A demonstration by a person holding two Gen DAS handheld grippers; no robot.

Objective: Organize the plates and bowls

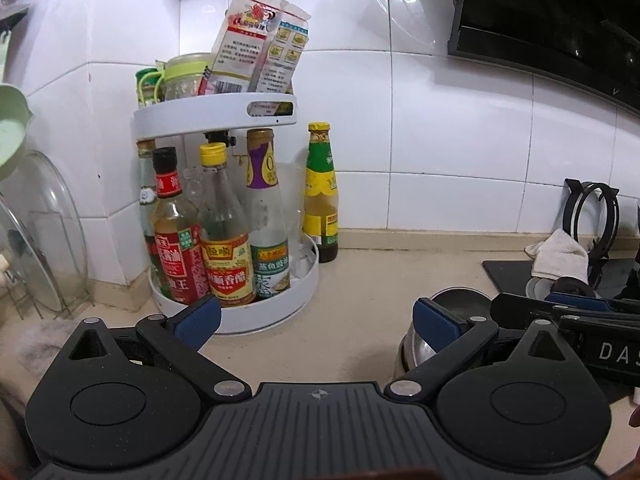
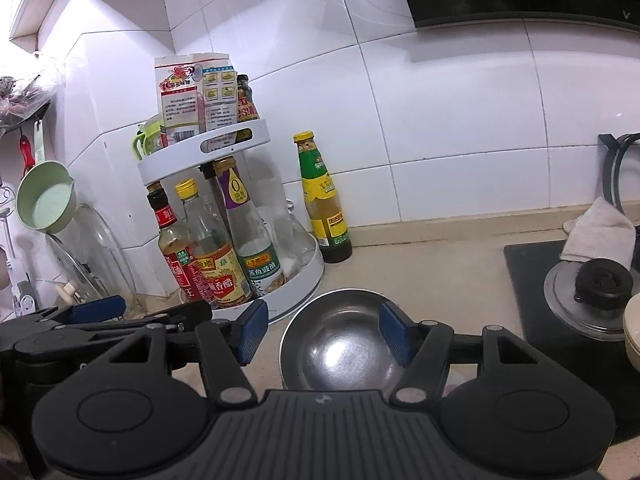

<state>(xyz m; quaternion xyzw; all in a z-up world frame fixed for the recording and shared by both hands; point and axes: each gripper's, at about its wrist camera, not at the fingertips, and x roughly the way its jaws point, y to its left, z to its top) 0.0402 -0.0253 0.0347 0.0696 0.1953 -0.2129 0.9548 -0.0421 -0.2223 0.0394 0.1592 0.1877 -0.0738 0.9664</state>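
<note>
1. Hovering over the desk [image 2: 420, 264], the right gripper [image 2: 324, 334] has its blue fingers [image 2: 252, 332] spread wide apart, holding nothing.
2. A steel bowl [image 2: 340, 344] sits on the desk right under that gripper, showing between the two fingers; whether either touches its rim I cannot tell.
3. The left gripper [image 1: 318, 322] is just beside the right one, on its left, fingers [image 1: 198, 320] also wide apart and empty, above bare desk [image 1: 360, 280].
4. From the left wrist, the bowl [image 1: 460, 300] shows only partly, behind the right-hand finger.
5. A white two-tier rack [image 2: 280, 296] of sauce bottles stands in the corner, near the bowl; a yellow-capped bottle [image 2: 324, 200] stands on the desk just beside it.
6. At the right lie a black hob [image 2: 536, 280], a pot lid [image 2: 592, 296] and a white cloth [image 2: 600, 236].
7. A cream bowl [image 2: 632, 332] peeks in at the right edge.
</note>
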